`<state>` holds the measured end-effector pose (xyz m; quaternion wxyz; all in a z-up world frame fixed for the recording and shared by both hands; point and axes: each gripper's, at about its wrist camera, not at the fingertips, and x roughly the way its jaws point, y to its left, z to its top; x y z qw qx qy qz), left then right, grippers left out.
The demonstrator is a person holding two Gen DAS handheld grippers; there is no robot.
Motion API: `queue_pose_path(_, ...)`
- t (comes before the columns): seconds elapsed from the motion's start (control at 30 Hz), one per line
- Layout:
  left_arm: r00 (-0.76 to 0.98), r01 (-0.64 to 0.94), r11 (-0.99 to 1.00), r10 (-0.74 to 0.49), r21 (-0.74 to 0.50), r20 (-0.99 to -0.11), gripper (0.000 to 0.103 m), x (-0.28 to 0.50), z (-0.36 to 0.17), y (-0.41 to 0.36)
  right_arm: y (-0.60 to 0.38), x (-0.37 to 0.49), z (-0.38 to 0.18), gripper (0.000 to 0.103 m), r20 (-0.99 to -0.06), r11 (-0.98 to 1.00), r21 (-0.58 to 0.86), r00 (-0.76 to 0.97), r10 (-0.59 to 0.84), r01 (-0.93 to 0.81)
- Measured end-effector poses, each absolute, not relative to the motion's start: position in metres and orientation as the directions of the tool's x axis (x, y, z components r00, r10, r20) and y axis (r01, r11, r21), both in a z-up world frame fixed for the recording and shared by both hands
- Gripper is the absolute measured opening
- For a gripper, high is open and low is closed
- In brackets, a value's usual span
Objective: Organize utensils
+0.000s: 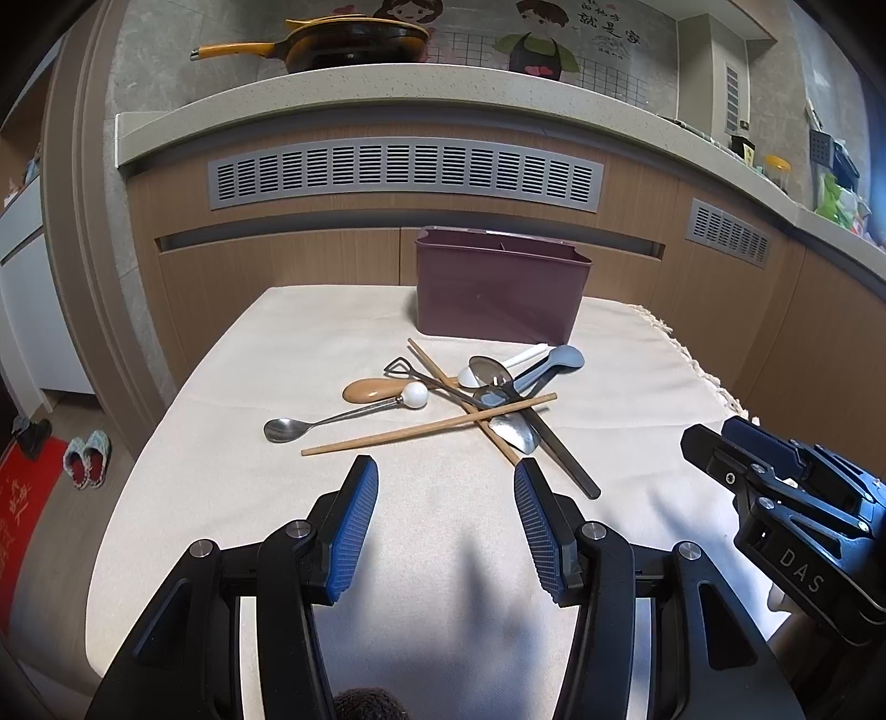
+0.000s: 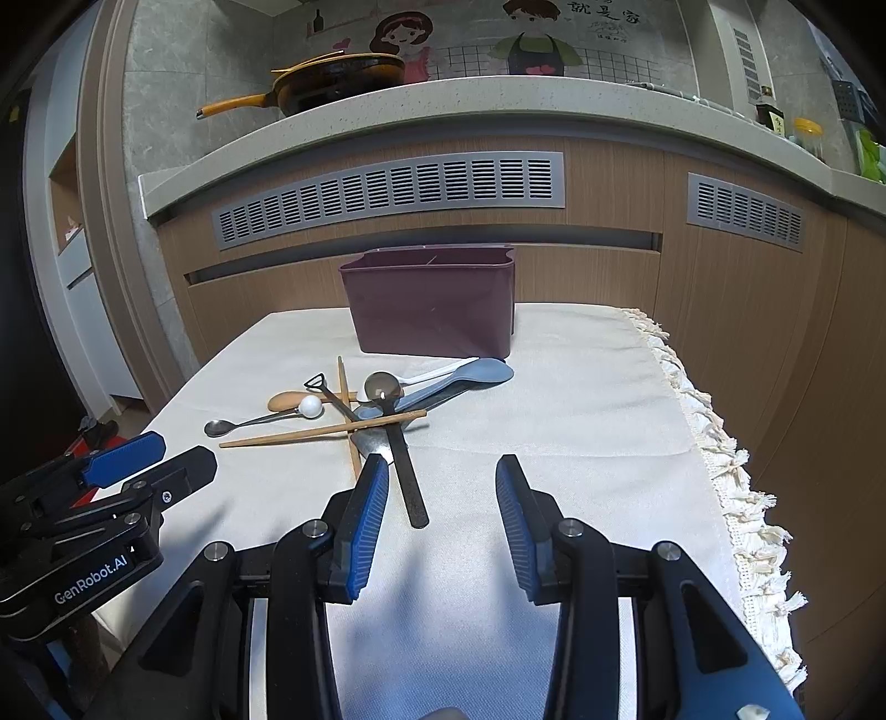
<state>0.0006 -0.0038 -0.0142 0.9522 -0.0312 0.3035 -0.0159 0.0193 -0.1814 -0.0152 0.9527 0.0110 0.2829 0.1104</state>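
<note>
A pile of utensils lies on the cloth-covered table [image 1: 232, 443]: two wooden chopsticks [image 1: 421, 432], a metal spoon with a white ball end [image 1: 282, 429], a wooden spoon [image 1: 368, 389], a blue-grey spoon [image 1: 565, 357], a white spoon, and a black-handled spoon [image 1: 565, 454]. A maroon utensil box [image 1: 498, 288] stands behind them, also in the right wrist view [image 2: 432, 310]. My left gripper [image 1: 446, 487] is open and empty just short of the pile. My right gripper [image 2: 440, 487] is open and empty, with the black handle [image 2: 410, 482] beside its left finger.
A kitchen counter [image 1: 387, 88] with a yellow pan [image 1: 343, 41] runs behind the table. The cloth's fringed edge [image 2: 736, 471] marks the table's right side. Slippers [image 1: 88, 459] lie on the floor at the left.
</note>
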Motion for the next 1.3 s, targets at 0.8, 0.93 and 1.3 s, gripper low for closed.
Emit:
queue_pose_path(0.8, 0.806, 0.013, 0.997, -0.054, -0.073, -0.589, 0.052, 0.002, -0.016, -0.004, -0.181, 0.02, -0.018, 0.038, -0.544, 0.976, 0.08, 0.812, 0.211, -0.2)
queue_pose_path(0.93, 0.799, 0.009, 0.997, -0.054, -0.078, -0.599, 0.052, 0.004, -0.018, -0.003, -0.182, 0.021, -0.019, 0.038, -0.545, 0.977, 0.079, 0.812, 0.209, -0.198)
queue_pose_path(1.3, 0.754, 0.024, 0.993, -0.096, -0.118, -0.65, 0.052, 0.052, -0.016, 0.043, -0.18, 0.053, -0.008, 0.038, -0.56, 0.958, 0.032, 0.789, 0.253, -0.285)
